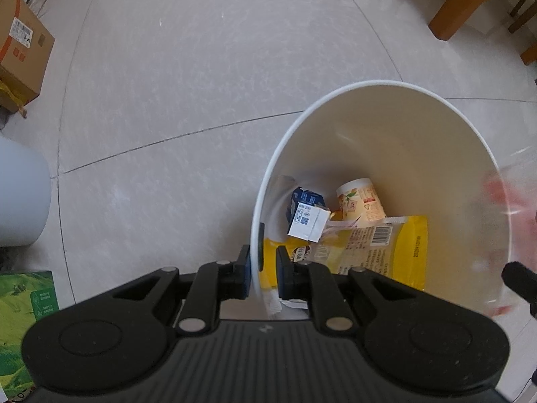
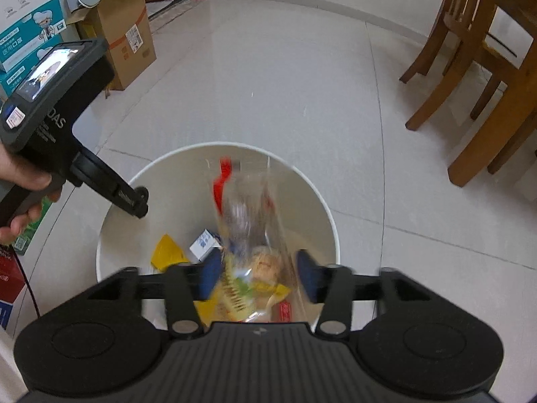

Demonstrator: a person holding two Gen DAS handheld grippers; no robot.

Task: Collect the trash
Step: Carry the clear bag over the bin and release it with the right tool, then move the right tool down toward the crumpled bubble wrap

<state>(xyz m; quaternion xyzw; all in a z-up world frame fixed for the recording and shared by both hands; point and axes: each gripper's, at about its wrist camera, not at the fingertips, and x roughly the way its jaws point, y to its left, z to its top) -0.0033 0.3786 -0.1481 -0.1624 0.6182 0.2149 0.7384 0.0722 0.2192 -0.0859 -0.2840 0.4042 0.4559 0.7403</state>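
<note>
Trash: a blurred clear plastic wrapper with red print is seen over the mouth of the white bin, between the parted fingers of the right gripper; whether it touches either pad cannot be told from the blur.
Bin contents: a blue-and-white carton, a cream paper cup lying on its side, and a yellow packet with a barcode are lying at the bottom.
Bin position: it is stood on the pale tiled floor, near the wooden chair legs.
Left gripper: its jaws are clenched on the bin's near rim, one finger outside the wall and one inside; it is held by a hand.
Right gripper: its jaws are released, standing apart above the bin.
Surroundings: a cardboard box and a green carton are set on the floor to the left.
</note>
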